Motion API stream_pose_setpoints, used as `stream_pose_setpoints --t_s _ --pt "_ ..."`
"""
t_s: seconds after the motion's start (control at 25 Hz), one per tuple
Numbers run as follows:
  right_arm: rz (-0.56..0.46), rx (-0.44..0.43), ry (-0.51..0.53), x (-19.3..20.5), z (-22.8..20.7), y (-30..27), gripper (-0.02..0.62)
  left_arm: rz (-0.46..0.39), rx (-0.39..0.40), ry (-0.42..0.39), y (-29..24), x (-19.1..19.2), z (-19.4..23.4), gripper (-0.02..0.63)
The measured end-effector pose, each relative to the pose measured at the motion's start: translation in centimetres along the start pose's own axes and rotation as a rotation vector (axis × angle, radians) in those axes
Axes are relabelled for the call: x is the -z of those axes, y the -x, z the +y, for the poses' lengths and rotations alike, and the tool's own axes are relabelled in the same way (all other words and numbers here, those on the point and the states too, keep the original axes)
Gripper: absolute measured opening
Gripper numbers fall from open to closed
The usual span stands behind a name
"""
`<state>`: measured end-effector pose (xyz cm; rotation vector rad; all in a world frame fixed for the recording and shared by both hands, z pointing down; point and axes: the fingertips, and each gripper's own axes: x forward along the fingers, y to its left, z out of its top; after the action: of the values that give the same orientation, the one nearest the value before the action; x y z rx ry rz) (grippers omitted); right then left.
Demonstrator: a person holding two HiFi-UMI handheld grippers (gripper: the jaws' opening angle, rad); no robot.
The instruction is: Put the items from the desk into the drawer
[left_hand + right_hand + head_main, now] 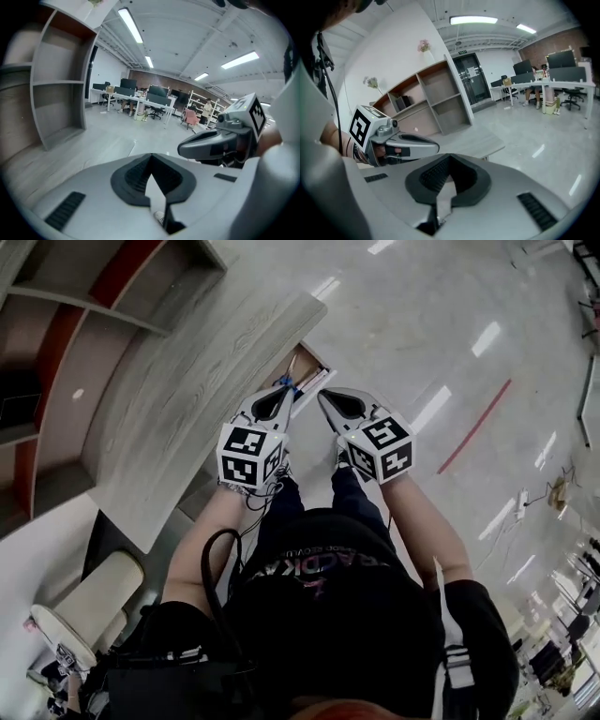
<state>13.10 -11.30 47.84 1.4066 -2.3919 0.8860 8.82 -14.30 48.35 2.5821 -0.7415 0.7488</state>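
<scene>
Grippers: left gripper (284,393) and right gripper (325,399) are held side by side in front of the person (337,615), near each other, tips pointing away from the body toward the drawer
Left jaws: clenched, dark ribbed pads meeting at the tip, nothing between them
Right jaws: clenched the same way, pads pressed together, nothing held
Drawer (314,360): pulled out at the near corner of the worktop, just beyond both gripper tips
Items (298,382): a few small things lie in the drawer, one with blue on it, partly behind the left gripper's tip; too small to tell what they are
Worktop (187,381): grey wood grain, to the person's left, running diagonally across the head view
Shelf (66,324): open grey compartments with red-brown edges, standing along the worktop's far side
Floor (422,334): pale and glossy with ceiling lights mirrored in it; a red line (475,426) runs to the right of the right gripper
Person: black top, bare forearms, one hand behind each marker cube
Background: desks (140,96) with monitors and chairs stand well away across the room in the left gripper view
</scene>
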Motion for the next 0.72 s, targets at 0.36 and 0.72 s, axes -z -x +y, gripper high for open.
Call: stream_pose_setpoints --t_s 0.36,0.72 --pt "-0.123 -0.093 0.077 -7.6 6.4 4.7 0.017 -0.11 0.101 -0.077 6.4 -6.0 -3.9 0.012" --pt "-0.141 -0.134 0.16 -8.2 10.7 5.8 0.017 -0.166 0.088 -0.004 10.6 -5.4 -3.7 0.012"
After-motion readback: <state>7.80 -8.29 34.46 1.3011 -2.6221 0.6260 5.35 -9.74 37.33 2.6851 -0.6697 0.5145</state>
